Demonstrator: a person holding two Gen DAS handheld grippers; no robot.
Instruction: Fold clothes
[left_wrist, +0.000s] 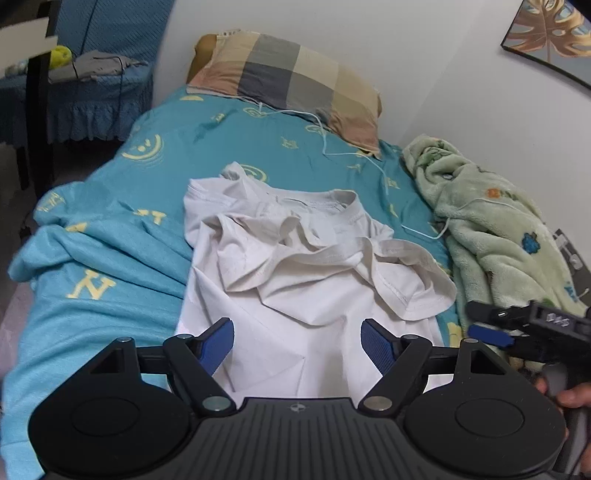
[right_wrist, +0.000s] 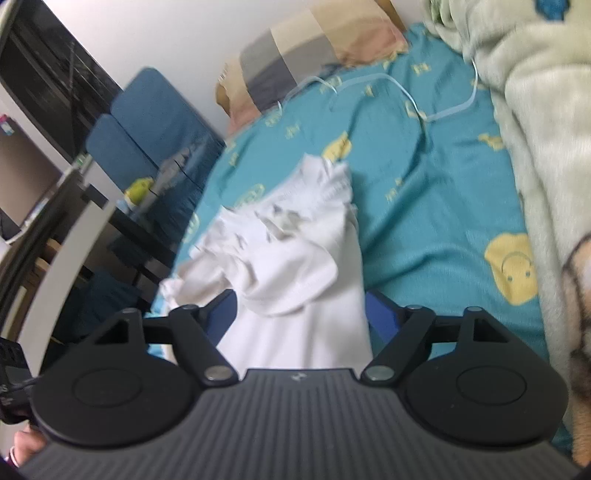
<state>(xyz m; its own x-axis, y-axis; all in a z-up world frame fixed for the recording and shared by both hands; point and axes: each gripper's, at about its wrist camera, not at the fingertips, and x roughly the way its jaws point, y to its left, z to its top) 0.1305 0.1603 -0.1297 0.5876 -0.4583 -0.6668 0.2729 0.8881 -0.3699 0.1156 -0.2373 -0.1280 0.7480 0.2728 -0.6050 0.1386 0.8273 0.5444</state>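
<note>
White cotton T-shirt (left_wrist: 306, 266) lies lengthwise on the bed, on a teal sheet with yellow smiley print (left_wrist: 155, 177); collar end toward the checked pillow (left_wrist: 291, 77), body end nearest both cameras. Both sleeves and the upper sides are flopped inward over the chest, rumpled, hems showing. Lower body panel is flatter, with one diagonal crease

Left gripper (left_wrist: 297, 343): blue-padded fingers (left_wrist: 218, 343) spread wide above the near part of the shirt, nothing between the pads, no cloth pinched. Right gripper (right_wrist: 301, 317): fingers likewise wide apart, straddling the near right edge of the shirt in its own view; pads do not press on fabric as far as the blurred frame shows. Right gripper also appears at the left view's right edge, beside the pale green fleece blanket (left_wrist: 495, 236)

Judged step: side folds laid in, grippers free, lengthwise fold not yet made

Next move calls for: both grippers down onto the near hem corners, pinch through all layers, lift and carry toward the collar. Loose sleeve cloth may slide out; smoothing first seems wise
</note>
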